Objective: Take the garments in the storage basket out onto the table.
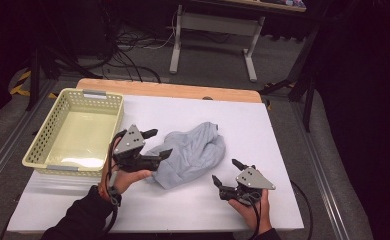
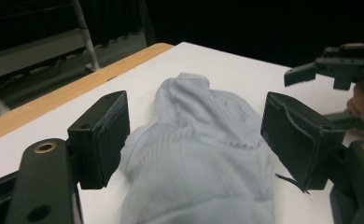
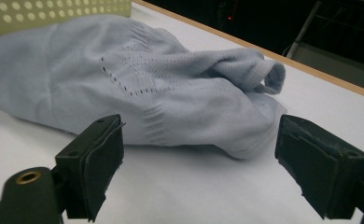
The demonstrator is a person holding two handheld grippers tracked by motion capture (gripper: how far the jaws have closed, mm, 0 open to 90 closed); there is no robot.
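The white desk [image 1: 263, 130] carries a pale yellow perforated basket [image 1: 58, 125] at its left side and, in the middle, a crumpled light-blue knit garment [image 1: 193, 152] lying flat on the surface, just right of the basket and apart from it.

The person's left forearm, in a dark sleeve, comes in from the bottom left, the hand [image 1: 128, 180] cupped under its left tool [image 1: 159, 144], which points right, toward the garment's left end. Its jaws stand wide apart, one on each side of the cloth [image 2: 203, 154]; the pads do not press on it, so nothing is held.

The right hand [image 1: 255, 205] sits low near the desk's front edge, its right tool [image 1: 225, 171] angled up and left toward the garment's near edge. Those jaws gape wide too, with the cloth [image 3: 138, 88] lying just beyond them, untouched.
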